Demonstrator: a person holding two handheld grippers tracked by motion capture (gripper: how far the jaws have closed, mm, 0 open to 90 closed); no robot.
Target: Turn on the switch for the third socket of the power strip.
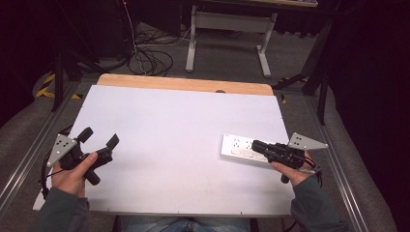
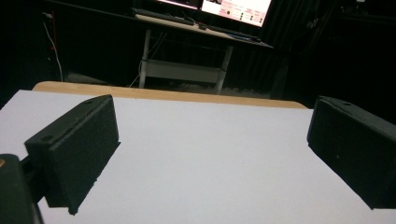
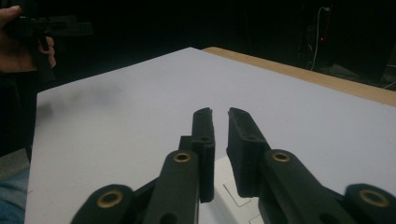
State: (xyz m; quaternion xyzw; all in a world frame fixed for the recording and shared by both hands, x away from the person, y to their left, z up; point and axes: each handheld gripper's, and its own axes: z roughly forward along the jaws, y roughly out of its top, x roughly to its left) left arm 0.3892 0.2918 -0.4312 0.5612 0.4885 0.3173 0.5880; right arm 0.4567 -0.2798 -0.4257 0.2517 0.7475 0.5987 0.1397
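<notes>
Table (image 1: 174, 140), white-topped, takes most of the high view, and the power strip (image 1: 241, 147) lies on it toward four o'clock. We judge the reach for that strip to be the step in hand. Our right gripper (image 1: 255, 143) hangs just over the strip's near end, its jaws nearly clenched with a thin slit between and nothing in them. Our left gripper (image 1: 100, 136) hovers at eight o'clock, released wide and empty. Next, we would need to spread the right jaws and lower them astride the strip.
</notes>
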